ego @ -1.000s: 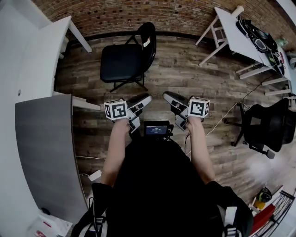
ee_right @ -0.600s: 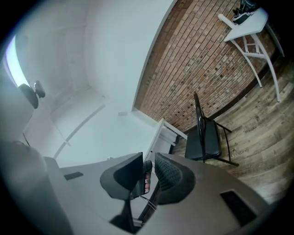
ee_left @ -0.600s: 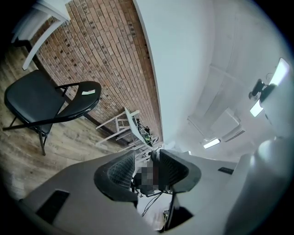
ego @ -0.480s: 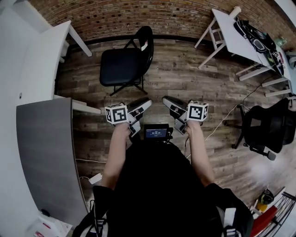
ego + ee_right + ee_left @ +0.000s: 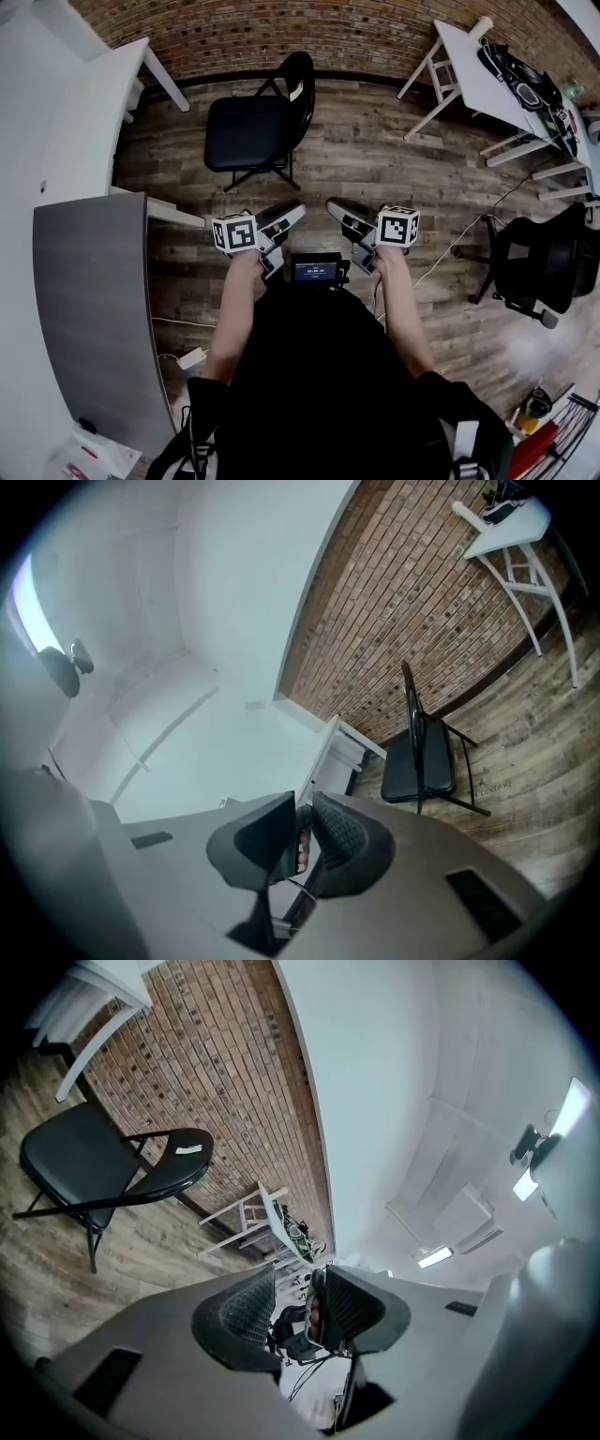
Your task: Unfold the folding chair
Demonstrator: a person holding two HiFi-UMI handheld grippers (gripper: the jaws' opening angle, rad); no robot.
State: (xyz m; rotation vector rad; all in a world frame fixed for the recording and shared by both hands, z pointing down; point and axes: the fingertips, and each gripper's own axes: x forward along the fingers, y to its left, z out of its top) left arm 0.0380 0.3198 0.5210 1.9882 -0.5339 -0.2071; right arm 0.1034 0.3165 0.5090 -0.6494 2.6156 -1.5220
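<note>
Far left of the black metal folding chair (image 5: 251, 131) stands a white table (image 5: 89, 112). Nearer me than that is a grey curved desktop (image 5: 89, 300). Neither matters for the job. The chair itself sits on the plank wood floor (image 5: 375, 150), in front of the red brick wall (image 5: 281, 28). Its seat is flat, its legs are splayed and its backrest (image 5: 302, 82) is up on its right side, so I'd say it's already unfolded, or v. nearly.

My left tongs (image 5: 294, 212) hang well short of the chair, close to my body, pointing fwd and a bit right. The jaws are apart w/ a clear gap and nothing between the 2 pads. The left gripper view shows only room beyond them.

My right tongs (image 5: 336, 206) are just beside the left pair, tips angled toward them. Those jaws have just been closing. Only a thin slit is left, w/ nothing in it.

Well right of the chair are a slanted white trestle table (image 5: 473, 70) and a black office chair (image 5: 544, 258).

What counts next: the folding chair lies ahead and slightly left of both tongs, well apart from them. Its seat-to-back axis runs left-right across my view, so I'm facing its side. The left tongs are nearer, I reckon. Any reach for it means stepping fwd 1st.
</note>
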